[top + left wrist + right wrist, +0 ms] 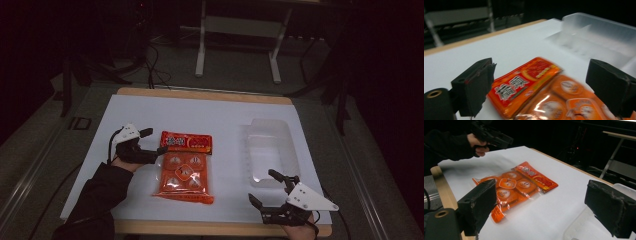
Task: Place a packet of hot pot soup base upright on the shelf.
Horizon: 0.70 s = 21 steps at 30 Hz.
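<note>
- Bare white sheet (150, 112) lay free behind the orange snack bag (184, 167); clear tray (270, 150) sat well right.
- Left gripper (156, 141), jaws apart, bracketed the bag's top-left corner.
- Right gripper (265, 187) gaped, empty.

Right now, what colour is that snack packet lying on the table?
Bright orange, with a red band at one end: the snack packet shows best in the right gripper view.
</note>
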Each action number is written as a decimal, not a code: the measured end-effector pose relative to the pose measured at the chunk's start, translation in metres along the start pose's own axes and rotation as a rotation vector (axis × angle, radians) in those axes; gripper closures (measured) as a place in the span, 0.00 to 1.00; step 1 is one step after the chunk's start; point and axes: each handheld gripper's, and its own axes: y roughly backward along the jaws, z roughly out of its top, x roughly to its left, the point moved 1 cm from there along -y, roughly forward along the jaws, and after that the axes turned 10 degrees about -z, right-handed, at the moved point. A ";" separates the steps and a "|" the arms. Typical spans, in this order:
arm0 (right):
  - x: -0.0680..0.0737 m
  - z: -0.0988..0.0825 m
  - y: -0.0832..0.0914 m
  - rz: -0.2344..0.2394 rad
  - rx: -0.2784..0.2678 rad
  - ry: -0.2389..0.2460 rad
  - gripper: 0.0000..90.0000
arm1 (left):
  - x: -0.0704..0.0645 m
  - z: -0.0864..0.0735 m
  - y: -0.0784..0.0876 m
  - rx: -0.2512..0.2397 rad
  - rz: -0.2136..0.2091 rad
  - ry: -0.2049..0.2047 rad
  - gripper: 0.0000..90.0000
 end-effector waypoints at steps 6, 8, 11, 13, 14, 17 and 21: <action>0.001 -0.001 -0.001 0.016 0.008 -0.002 0.12 | 0.018 -0.006 -0.012 0.022 0.034 0.049 0.17; 0.001 -0.001 -0.002 0.018 0.013 0.000 0.12 | 0.023 -0.008 -0.017 0.037 0.054 0.048 0.20; 0.002 -0.001 -0.002 0.023 0.015 -0.002 0.12 | 0.028 -0.011 -0.022 0.048 0.074 0.059 0.26; 0.001 -0.002 -0.002 0.024 0.017 -0.002 0.12 | 0.036 -0.014 -0.029 0.071 0.088 0.082 0.28; 0.001 -0.002 -0.002 0.027 0.018 -0.003 0.12 | 0.036 -0.014 -0.029 0.071 0.088 0.082 0.30; 0.002 -0.003 -0.003 0.032 0.024 -0.002 0.13 | 0.046 -0.017 -0.036 0.104 0.130 0.105 0.35; 0.003 -0.003 -0.003 0.035 0.027 0.004 0.13 | 0.052 -0.019 -0.041 0.132 0.134 0.127 0.37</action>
